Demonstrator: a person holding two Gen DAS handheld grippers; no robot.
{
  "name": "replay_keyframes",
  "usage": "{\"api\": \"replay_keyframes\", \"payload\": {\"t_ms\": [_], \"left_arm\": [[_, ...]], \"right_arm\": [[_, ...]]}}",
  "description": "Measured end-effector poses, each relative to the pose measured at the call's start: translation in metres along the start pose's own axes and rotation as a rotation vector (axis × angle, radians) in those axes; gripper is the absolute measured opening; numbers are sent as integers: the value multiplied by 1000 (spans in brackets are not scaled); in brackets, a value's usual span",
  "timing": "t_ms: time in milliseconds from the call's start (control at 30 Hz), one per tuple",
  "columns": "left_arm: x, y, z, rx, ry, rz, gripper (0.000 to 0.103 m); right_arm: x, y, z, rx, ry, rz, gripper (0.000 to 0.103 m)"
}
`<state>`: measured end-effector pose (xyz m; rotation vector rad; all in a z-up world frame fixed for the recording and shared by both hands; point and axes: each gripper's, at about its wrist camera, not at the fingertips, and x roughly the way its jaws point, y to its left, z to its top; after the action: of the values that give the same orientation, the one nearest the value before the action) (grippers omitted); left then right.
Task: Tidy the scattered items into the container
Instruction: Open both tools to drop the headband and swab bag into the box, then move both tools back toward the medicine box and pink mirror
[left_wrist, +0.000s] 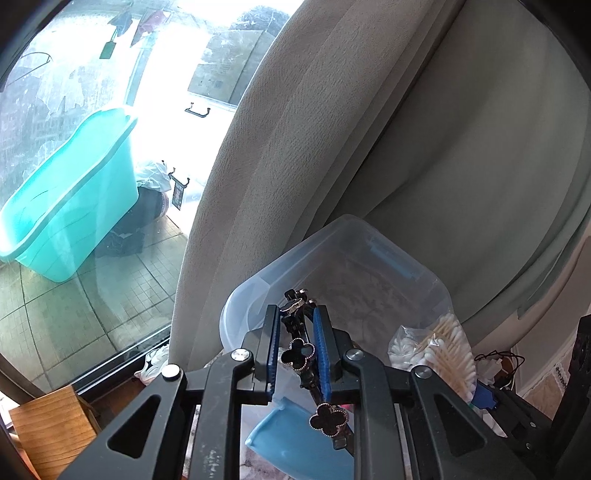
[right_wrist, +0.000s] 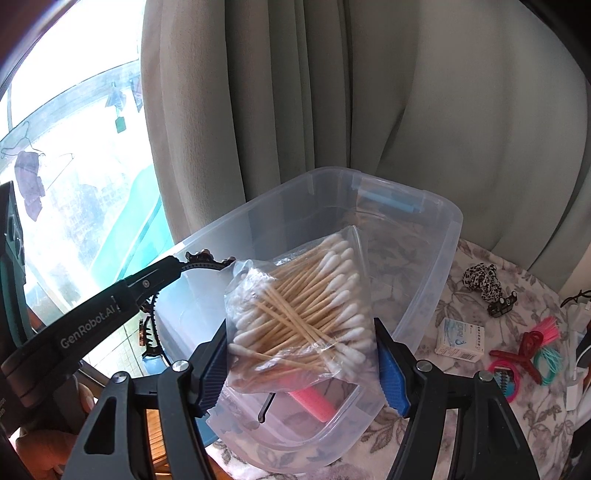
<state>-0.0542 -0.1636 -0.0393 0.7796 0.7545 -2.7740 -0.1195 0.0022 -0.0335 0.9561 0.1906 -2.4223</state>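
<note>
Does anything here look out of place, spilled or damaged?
Nothing is spilled or broken. The bag of cotton swabs and the clover headband are held above the clear container; a hair claw, small box and hair ties lie scattered on the tablecloth.

Left tongs (left_wrist: 297, 349), right tongs (right_wrist: 301, 360): black linkage arms, silver screws at pivots, ribbed blue pads (right_wrist: 391, 373). White "GenRobot.AI" lettering along left arm.
</note>
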Motion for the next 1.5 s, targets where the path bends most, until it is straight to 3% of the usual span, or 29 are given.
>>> {"api": "replay_keyframes", "payload": {"t_ms": [167,400,833,1500], "left_arm": [[8,-2,-2,28,10,-20,38],[6,-7,-3,42,16,-17,43],[2,-16,-4,61,22,-20,64],[-24,-36,6,104,-24,-9,65]], "right_arm": [[0,1,-1,-14,-1,-1,77],[-5,-1,0,-7,-18,-13,81],[-11,-1,3,-10,-37,-22,86],[-49,-14,5,36,-111,-28,86]]}}
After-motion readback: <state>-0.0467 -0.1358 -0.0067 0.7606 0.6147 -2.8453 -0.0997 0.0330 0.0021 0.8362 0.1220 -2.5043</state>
